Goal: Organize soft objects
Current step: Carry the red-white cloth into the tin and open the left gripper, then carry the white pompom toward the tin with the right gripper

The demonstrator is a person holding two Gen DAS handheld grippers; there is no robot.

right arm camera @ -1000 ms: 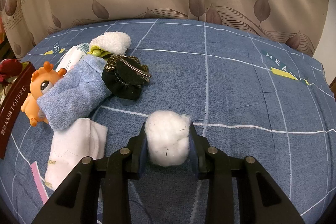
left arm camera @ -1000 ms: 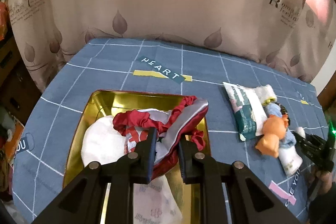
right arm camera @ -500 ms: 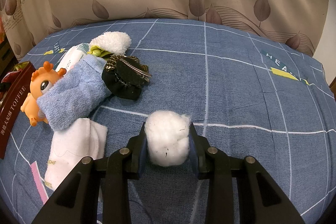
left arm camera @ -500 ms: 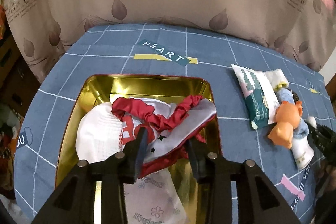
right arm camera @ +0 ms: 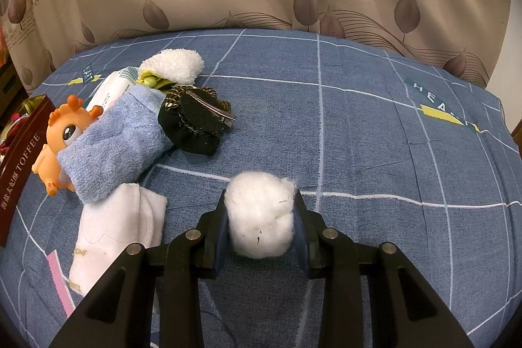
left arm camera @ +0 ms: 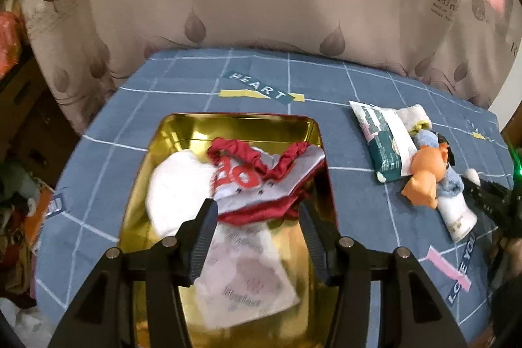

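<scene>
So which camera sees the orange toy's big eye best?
The right wrist view: the orange toy faces that camera, eye clear, partly under the blue sock. The left wrist view shows only its back, no eye.

You're in a home room: leaf-print curtain (left arm camera: 261, 5) fills the frame's top, blue checked cloth (right arm camera: 375, 136) covers the tabletop below.

tin (left arm camera: 182, 132): gold inside, dark red outside, lying open on the blue cloth
red and white cloth (left arm camera: 261, 181): crumpled in the tin — on top of a white pad (left arm camera: 176, 181) and a printed packet (left arm camera: 248, 269)
cotton ball (right arm camera: 261, 214): white, fluffy — pressed between two gripper pads
blue sock (right arm camera: 111, 149): draped over an orange toy (right arm camera: 57, 132)
white folded cloth (right arm camera: 114, 224): flat, just below the sock
</scene>
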